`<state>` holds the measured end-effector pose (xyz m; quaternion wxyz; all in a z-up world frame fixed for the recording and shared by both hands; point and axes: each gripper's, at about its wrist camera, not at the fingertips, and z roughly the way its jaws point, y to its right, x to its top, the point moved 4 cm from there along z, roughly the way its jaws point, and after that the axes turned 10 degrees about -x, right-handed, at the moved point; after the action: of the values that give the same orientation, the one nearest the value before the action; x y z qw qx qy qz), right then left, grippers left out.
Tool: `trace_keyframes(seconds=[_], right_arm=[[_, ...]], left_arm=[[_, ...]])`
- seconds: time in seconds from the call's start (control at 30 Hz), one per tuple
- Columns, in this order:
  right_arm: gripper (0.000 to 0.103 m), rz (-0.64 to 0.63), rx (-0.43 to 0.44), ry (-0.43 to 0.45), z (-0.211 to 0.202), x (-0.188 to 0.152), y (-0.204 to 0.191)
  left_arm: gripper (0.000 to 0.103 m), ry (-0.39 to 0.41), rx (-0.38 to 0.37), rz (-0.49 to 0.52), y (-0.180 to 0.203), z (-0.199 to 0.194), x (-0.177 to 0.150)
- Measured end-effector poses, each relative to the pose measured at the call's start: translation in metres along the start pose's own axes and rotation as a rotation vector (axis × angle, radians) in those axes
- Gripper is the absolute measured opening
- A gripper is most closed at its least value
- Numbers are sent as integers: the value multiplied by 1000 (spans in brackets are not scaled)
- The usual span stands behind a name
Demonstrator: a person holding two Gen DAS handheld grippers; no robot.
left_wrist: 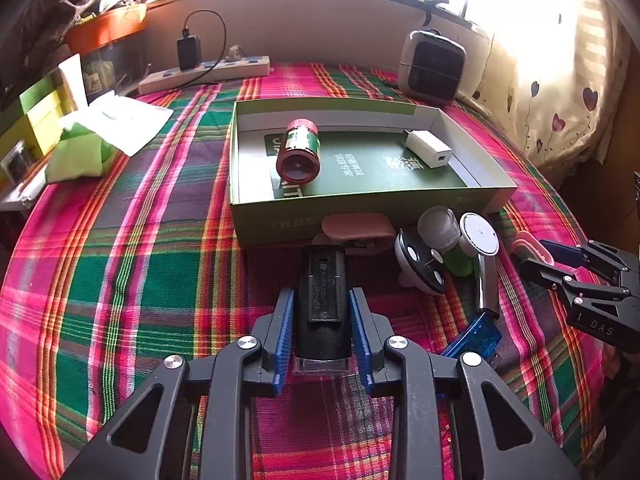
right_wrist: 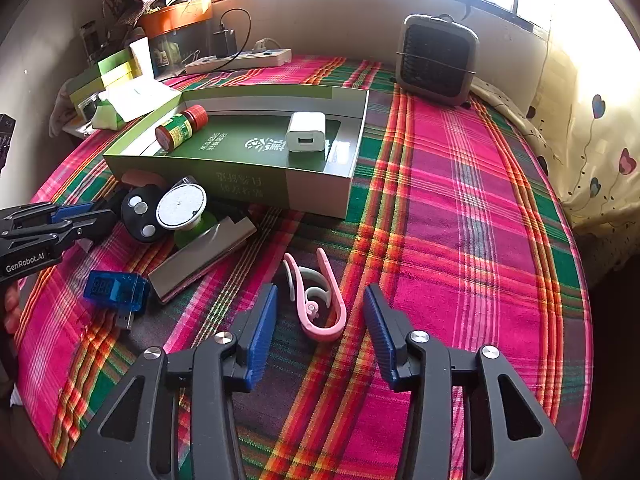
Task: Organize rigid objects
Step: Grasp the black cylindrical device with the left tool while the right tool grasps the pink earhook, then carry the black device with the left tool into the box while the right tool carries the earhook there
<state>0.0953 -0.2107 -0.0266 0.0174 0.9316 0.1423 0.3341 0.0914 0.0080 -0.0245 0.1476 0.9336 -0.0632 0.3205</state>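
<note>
My left gripper (left_wrist: 321, 296) points down at the plaid cloth, its blue pads pressed on both sides of a black rectangular device (left_wrist: 323, 292); it also shows at the left edge of the right wrist view (right_wrist: 80, 220). My right gripper (right_wrist: 321, 292) stands open around a pink clip (right_wrist: 316, 312), with its pads apart from the clip. The open green box (left_wrist: 360, 208) holds a red-capped bottle (left_wrist: 300, 152) lying on its side and a white charger (left_wrist: 429, 148). In front of the box lie a black disc (left_wrist: 420, 264), a white-lidded jar (left_wrist: 478, 234), a metal bar (left_wrist: 486, 280) and a blue USB dongle (left_wrist: 476, 336).
A small heater (left_wrist: 434, 66) stands at the back right and a power strip (left_wrist: 204, 74) with a plugged charger along the back wall. Green packets and paper (left_wrist: 76, 152) crowd the left edge. A pink holder (left_wrist: 356, 226) leans against the box front. A curtain hangs at right.
</note>
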Motion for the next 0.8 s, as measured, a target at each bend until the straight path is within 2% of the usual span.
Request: trace_keyframes(seconds=[0.2, 0.27, 0.8], right_arm=[[28, -2, 4, 2, -2, -1, -2], [26, -1, 5, 2, -3, -2, -3], [26, 10, 2, 2, -5, -3, -3]], left_arm=[[26, 1, -1, -2, 0, 0, 0], [26, 1, -1, -2, 0, 0, 0], [26, 1, -1, -2, 0, -1, -1]])
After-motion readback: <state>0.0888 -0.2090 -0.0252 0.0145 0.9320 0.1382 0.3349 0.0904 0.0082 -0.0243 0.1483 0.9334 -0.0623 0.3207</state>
